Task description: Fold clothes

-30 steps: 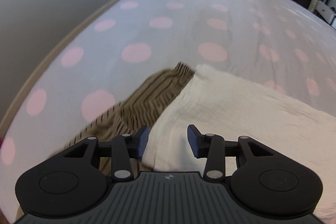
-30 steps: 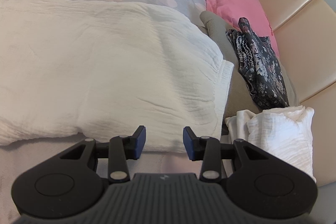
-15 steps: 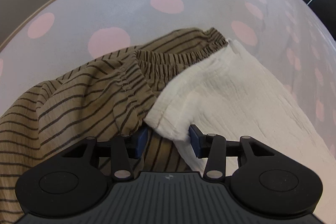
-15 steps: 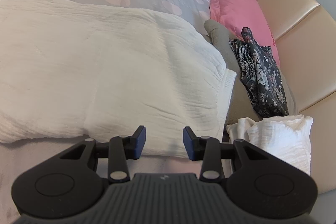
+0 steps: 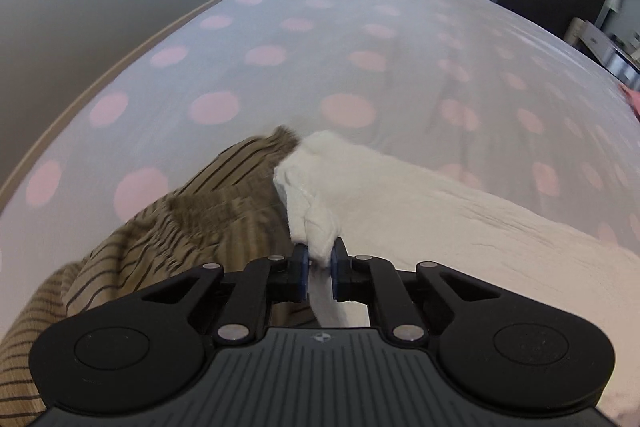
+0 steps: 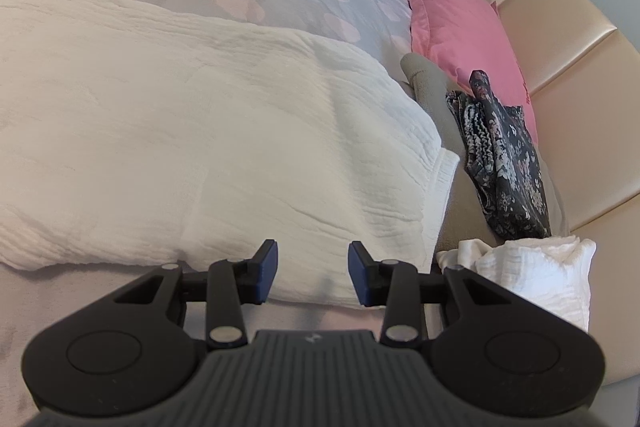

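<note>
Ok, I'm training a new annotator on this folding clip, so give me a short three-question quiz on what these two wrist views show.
1. True or false: the left gripper has a corner of the white garment between its jaws.
2. Which garment lies beside the white one in the left wrist view? A) a brown striped garment B) a red towel C) blue jeans
3. Fill in: against the pink pillow leans a dark ____-patterned garment.

Key: 1 true, the jaws are closing on that corner. 2 A. 3 floral. The right gripper is open above the white garment and holds nothing.
</note>
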A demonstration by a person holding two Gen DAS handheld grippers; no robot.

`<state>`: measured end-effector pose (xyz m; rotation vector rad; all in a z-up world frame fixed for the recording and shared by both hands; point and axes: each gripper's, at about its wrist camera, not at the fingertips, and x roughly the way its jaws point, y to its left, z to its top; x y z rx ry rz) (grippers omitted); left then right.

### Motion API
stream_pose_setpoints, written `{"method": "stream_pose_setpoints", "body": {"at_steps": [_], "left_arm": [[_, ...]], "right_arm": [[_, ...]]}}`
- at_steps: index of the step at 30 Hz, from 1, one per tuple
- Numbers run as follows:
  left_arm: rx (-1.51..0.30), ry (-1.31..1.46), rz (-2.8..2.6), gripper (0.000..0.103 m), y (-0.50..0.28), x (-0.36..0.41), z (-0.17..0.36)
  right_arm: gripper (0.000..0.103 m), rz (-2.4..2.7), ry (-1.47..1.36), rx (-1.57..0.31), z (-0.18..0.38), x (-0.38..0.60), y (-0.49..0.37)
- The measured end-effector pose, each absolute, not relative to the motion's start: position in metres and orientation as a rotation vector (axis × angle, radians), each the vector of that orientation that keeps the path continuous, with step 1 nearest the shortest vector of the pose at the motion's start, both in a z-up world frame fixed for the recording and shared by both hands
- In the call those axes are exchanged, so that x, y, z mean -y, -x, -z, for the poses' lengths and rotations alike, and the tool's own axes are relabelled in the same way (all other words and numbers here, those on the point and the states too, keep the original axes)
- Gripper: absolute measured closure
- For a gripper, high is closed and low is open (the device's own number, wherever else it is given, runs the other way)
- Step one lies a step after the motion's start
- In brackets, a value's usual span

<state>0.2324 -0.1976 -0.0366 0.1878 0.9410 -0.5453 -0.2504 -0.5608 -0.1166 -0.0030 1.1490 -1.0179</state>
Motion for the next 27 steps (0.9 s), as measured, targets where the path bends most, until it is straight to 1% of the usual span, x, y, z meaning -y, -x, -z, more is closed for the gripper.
{"method": "stream_pose_setpoints", "body": {"at_steps": [7,13,17,23,27], "left_arm": [[-0.818,-0.331,0.748,0.095,-0.158,0.26,0.004],[-0.749,-0.445,0.861,0.095,-0.076,0.301,-0.001],[-0.737,-0.502,0.879,0.095,-0.027,0.32,0.027],[-0.699,-0.698,0.924,0.095,0.043,0.332,0.084],[-0.601,-0.823,0.914,0.095,0.079,0.328,0.111]], "right_arm": [[0.062,0.994,-0.011,-1.125,0.108,0.553,0.251],[0.062,0.964,-0.044,-1.103,0.1,0.547,0.25],[0.062,0.935,-0.098,-1.09,0.095,0.543,0.25],[0.062,0.854,-0.179,-1.061,0.093,0.53,0.245],[0.062,0.76,-0.318,-1.006,0.089,0.522,0.237]]}}
